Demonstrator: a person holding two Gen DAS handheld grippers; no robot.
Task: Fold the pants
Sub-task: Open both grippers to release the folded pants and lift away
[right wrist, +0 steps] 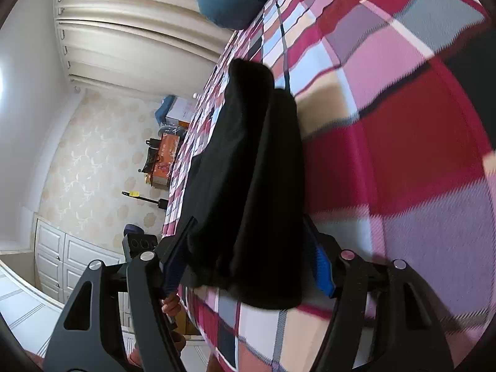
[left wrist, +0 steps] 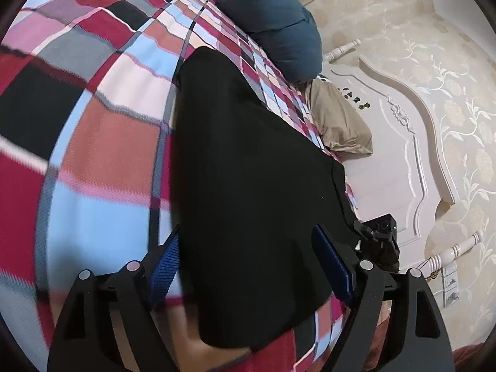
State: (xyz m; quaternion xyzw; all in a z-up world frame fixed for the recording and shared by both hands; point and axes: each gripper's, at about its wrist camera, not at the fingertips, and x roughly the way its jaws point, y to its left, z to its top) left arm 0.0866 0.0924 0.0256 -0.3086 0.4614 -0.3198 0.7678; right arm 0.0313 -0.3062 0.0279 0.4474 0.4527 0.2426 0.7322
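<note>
Black pants (left wrist: 248,170) lie in a long folded bundle on a plaid bedspread (left wrist: 93,155). My left gripper (left wrist: 251,266) stands open at the bundle's near end, one blue pad (left wrist: 167,266) on each side of the cloth and not pressing it. In the right wrist view the same pants (right wrist: 248,170) stretch away, with two layers showing. My right gripper (right wrist: 248,263) is open around their near end; its right pad (right wrist: 322,266) is partly hidden by the cloth. The right gripper's body (left wrist: 378,241) shows just past the bundle's right edge.
A dark blue pillow (left wrist: 279,21) and a tan pillow (left wrist: 341,124) lie at the bed's head by a white carved headboard (left wrist: 403,155). Beyond the bed edge are curtains (right wrist: 124,31), orange boxes (right wrist: 164,155) and a white cabinet (right wrist: 62,257). A hand (right wrist: 170,305) shows below.
</note>
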